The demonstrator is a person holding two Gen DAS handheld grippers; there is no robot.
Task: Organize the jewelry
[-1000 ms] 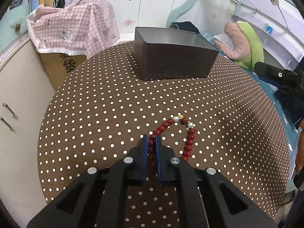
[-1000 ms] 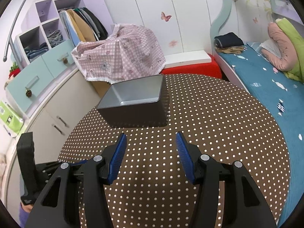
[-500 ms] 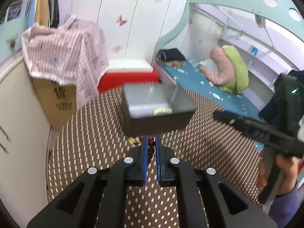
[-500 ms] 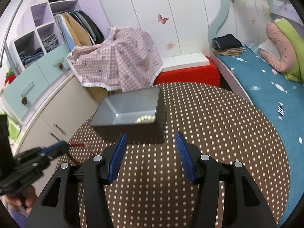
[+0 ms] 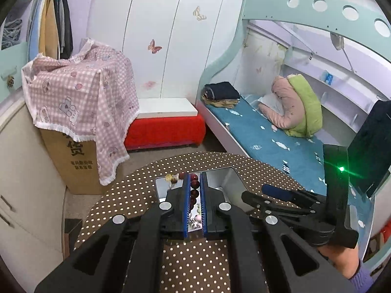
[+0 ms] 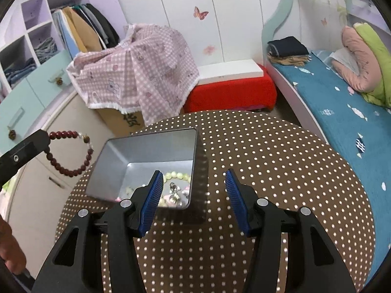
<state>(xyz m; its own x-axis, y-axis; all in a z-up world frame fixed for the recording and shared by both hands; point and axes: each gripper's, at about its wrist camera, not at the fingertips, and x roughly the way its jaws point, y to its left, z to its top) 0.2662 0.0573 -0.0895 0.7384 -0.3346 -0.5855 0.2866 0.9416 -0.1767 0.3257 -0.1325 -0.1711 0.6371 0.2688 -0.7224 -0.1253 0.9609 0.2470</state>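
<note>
Lifted off the worktop (image 6: pixel 268 171) since 1 second ago, the bracelet (image 6: pixel 70 153) now hangs in the air from the left gripper (image 5: pixel 194 190), whose 2 fingers pinch its red beads. It dangles beside and above the tin (image 6: pixel 146 151), which holds pale beads (image 6: pixel 176 176). Right gripper (image 6: pixel 193 195) hovers over the worktop, fingers spread wide, holding nothing.

I see even, soft indoor light, sharp focus throughout, strong fisheye bending with black corners, and glare inside the grey metal tin (image 6: pixel 156 146).
</note>
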